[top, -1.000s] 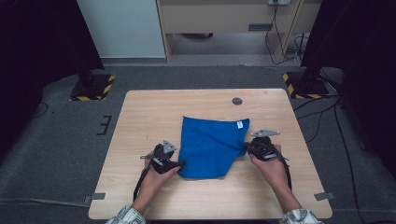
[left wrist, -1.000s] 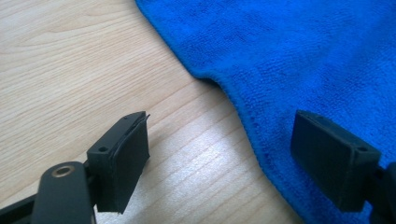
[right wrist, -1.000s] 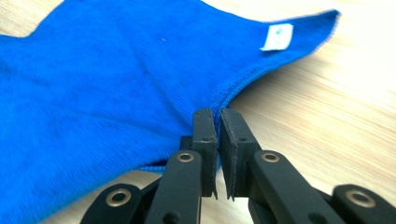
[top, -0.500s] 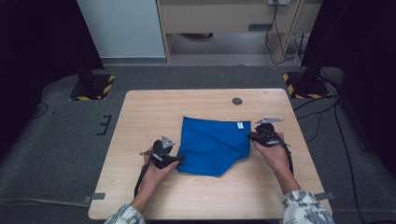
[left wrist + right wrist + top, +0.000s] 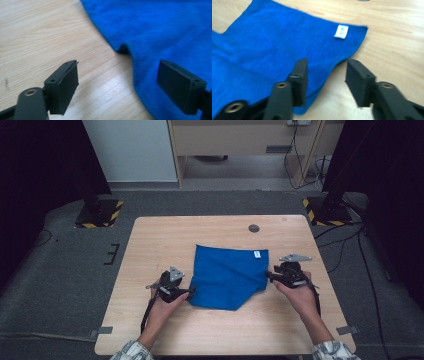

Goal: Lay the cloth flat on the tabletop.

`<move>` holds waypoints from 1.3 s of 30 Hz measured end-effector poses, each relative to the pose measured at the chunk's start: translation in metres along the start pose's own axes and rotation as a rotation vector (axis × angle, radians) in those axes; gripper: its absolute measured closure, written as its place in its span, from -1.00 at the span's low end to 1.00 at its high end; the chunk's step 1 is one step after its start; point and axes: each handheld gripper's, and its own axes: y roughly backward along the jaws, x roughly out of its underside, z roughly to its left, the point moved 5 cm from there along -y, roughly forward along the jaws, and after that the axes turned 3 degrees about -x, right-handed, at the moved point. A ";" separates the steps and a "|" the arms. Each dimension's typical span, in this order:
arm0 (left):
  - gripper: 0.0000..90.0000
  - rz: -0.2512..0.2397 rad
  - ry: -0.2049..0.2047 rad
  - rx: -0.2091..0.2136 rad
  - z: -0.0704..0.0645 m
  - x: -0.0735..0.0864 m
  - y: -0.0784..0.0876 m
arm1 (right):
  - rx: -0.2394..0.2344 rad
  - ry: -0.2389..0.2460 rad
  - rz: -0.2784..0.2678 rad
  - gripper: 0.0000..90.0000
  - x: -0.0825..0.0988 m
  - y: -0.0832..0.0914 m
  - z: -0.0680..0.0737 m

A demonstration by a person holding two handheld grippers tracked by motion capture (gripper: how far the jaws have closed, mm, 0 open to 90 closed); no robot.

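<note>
my right hand-held gripper has just been opening — jaws apart, straddling the near edge of the blue cloth on the counter; my left hand-held gripper gapes beside its opposite edge.

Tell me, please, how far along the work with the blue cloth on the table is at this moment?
Done: the blue cloth lies partly folded on the table, its white tag facing up. In hand: nothing is gripped. The right gripper has just been opening and its jaws stand apart over the cloth's edge; the left gripper is open at the opposite edge. Left: the outline is uneven, so probably another fold or some squaring up.
</note>
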 end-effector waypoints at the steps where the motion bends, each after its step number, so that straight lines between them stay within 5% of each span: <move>1: -0.67 -0.004 -0.011 0.005 -0.002 0.000 0.000 | 0.008 -0.002 -0.002 -0.03 0.004 0.001 0.003; 4: -0.73 0.011 -0.037 0.023 -0.008 0.001 -0.002 | 0.008 -0.019 -0.004 -0.26 0.014 -0.001 0.006; 7: -0.75 0.017 -0.047 0.048 -0.012 0.002 -0.006 | -0.007 -0.057 -0.004 -0.23 0.021 -0.010 0.006; 11: -0.73 0.036 -0.065 0.050 -0.017 0.004 -0.008 | -0.029 -0.053 0.013 0.09 0.027 -0.018 0.010; 18: -0.73 0.056 -0.069 0.062 -0.020 0.006 -0.010 | -0.044 -0.026 0.024 0.95 0.030 -0.013 0.011; 29: -0.73 0.060 -0.078 0.063 -0.022 0.006 -0.009 | -0.028 -0.021 0.033 0.97 0.012 0.003 -0.007; 35: -0.74 0.060 -0.085 0.055 -0.022 0.005 -0.011 | -0.036 -0.041 0.070 0.94 0.001 -0.005 -0.025; 39: -0.72 0.059 -0.091 0.003 -0.016 0.002 -0.012 | -0.032 -0.042 0.083 0.95 -0.007 -0.015 -0.031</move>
